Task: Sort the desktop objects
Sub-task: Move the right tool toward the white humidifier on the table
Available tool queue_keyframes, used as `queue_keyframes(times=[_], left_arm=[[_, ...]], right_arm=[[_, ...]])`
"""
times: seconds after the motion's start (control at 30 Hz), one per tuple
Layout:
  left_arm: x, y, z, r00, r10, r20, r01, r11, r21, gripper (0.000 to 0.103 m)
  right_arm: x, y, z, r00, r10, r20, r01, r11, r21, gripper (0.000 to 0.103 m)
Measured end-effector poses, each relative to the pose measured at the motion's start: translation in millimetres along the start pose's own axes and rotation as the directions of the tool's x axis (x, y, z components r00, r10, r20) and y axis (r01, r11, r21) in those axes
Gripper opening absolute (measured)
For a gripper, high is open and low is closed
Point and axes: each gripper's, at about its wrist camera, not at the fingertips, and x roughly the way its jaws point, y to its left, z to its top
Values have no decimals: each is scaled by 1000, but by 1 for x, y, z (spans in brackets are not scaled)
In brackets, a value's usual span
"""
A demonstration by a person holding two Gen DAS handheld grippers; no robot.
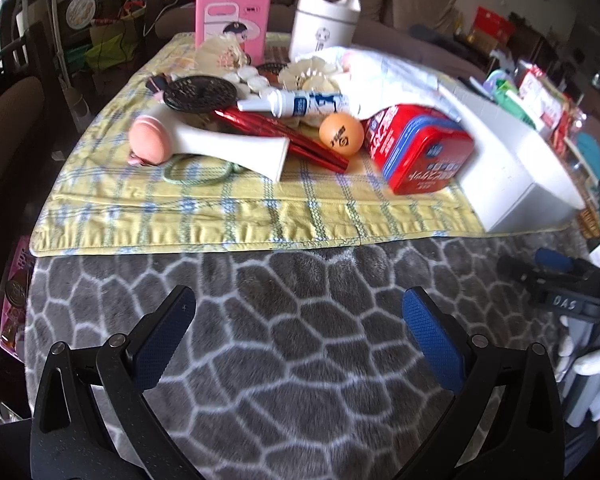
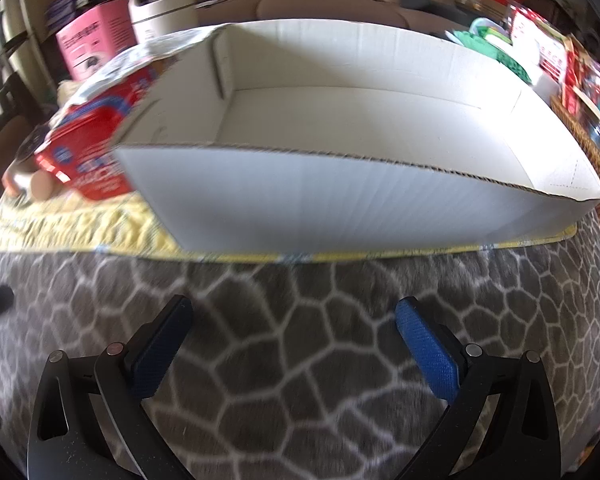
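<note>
On the yellow checked mat lie a red tin, an orange ball, a white massager with a pink head, red sticks, a white tube, a black disc and a green band. A white cardboard box stands empty at the mat's right end, with the red tin against its left side. My left gripper hangs open over the grey blanket, short of the mat. My right gripper is open in front of the box, holding nothing.
A pink carton and a white jug stand at the mat's far edge, with shuttlecocks and a cloth before them. A wicker basket of packets sits right of the box. The grey patterned blanket covers the near area.
</note>
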Motion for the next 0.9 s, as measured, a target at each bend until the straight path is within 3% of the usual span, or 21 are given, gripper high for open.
queue_keyframes(times=[0.17,0.37,0.5,0.67,0.8,0.9], left_arm=[[-41,18,9,998,3,69,-4,1000,26,103],[-72,31,40,990,17,141,-28,996,83,103],[-84,27,65,985,-2,175,-20,992,121,103],[-82,20,122,978,7,207,-30,994,107,103],[-70,10,177,968,58,244,-85,991,100,103],[-48,1,214,964,90,250,-121,987,110,103]], right_arm=[[-40,3,-9,996,36,85,-35,999,-17,103],[-99,20,5,963,99,249,-99,995,-12,103],[-130,32,42,935,126,333,-124,992,-28,103],[-149,47,102,907,152,394,-142,988,-55,102],[-147,51,157,906,154,395,-128,988,-92,101],[-127,52,194,919,145,367,-116,988,-100,100]])
